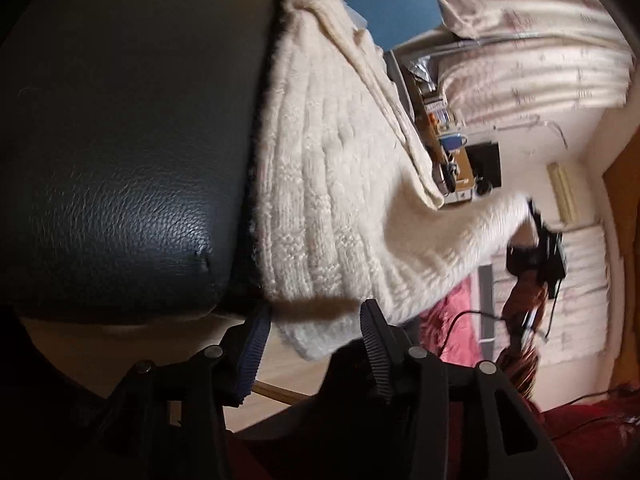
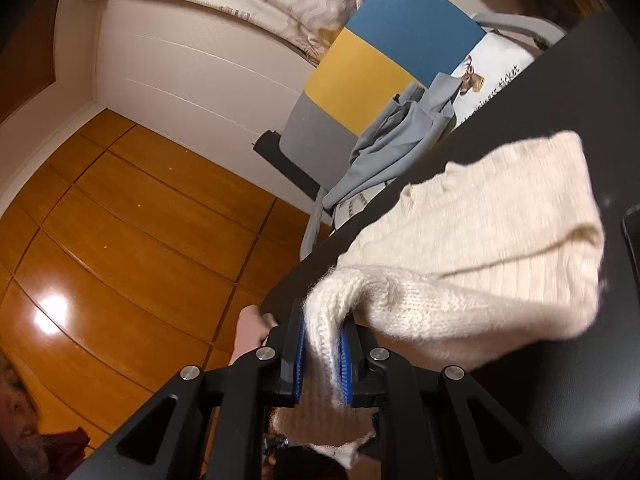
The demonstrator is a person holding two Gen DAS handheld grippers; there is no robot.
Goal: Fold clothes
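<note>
A cream knitted sweater (image 1: 328, 184) lies on a dark leather surface (image 1: 120, 140), partly folded over itself. My left gripper (image 1: 316, 316) is open, its jaws on either side of the sweater's near hem, which hangs past the surface's edge. In the right wrist view, my right gripper (image 2: 322, 348) is shut on a bunched edge of the sweater (image 2: 472, 256) and lifts it above the dark surface (image 2: 560, 360). The right gripper also shows far off in the left wrist view (image 1: 534, 216), holding the sweater's raised corner.
A chair with blue, yellow and grey panels (image 2: 376, 68) stands beside the surface with a grey garment (image 2: 396, 148) draped on it. Wooden floor (image 2: 120, 220) lies to the left. A patterned curtain (image 1: 540, 40), a cluttered shelf (image 1: 452, 148) and a red cloth (image 1: 452, 320) are behind.
</note>
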